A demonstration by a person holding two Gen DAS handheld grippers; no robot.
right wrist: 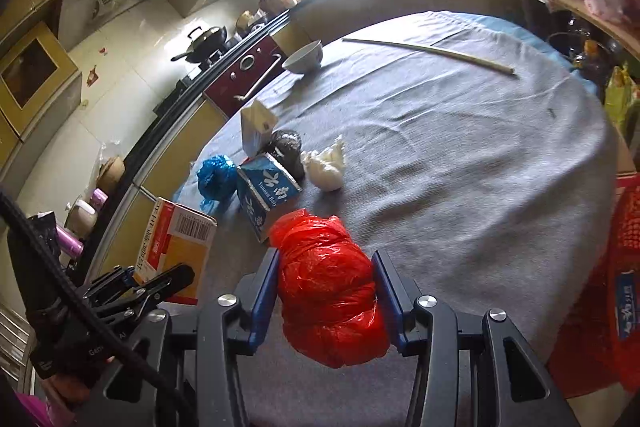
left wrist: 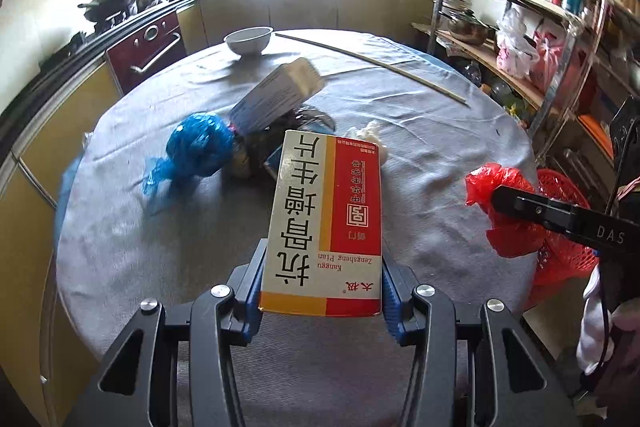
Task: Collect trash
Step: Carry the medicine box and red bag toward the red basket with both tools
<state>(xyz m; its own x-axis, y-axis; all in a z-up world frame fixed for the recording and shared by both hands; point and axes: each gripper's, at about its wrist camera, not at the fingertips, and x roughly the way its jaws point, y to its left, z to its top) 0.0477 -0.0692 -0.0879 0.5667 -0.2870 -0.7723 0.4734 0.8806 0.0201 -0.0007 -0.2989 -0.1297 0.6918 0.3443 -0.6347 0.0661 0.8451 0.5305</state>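
Note:
My left gripper [left wrist: 322, 287] is shut on a white, red and yellow medicine box [left wrist: 324, 223] and holds it above the grey-clothed round table [left wrist: 420, 131]. The box also shows in the right wrist view [right wrist: 176, 247]. My right gripper [right wrist: 326, 291] is shut on a crumpled red plastic bag [right wrist: 330, 287], which shows at the table's right edge in the left wrist view [left wrist: 504, 211]. On the table lie a blue plastic bag [left wrist: 198, 145], a tilted white carton [left wrist: 276, 95], a blue box [right wrist: 266, 191], a dark wad [right wrist: 286, 147] and a white wad [right wrist: 326, 165].
A red mesh basket [right wrist: 628, 267] stands beside the table on the right, below my right gripper. A white bowl [left wrist: 248, 41] and a long thin stick [left wrist: 372, 63] lie at the table's far side. Counters with a stove and a shelf rack [left wrist: 520, 39] surround the table.

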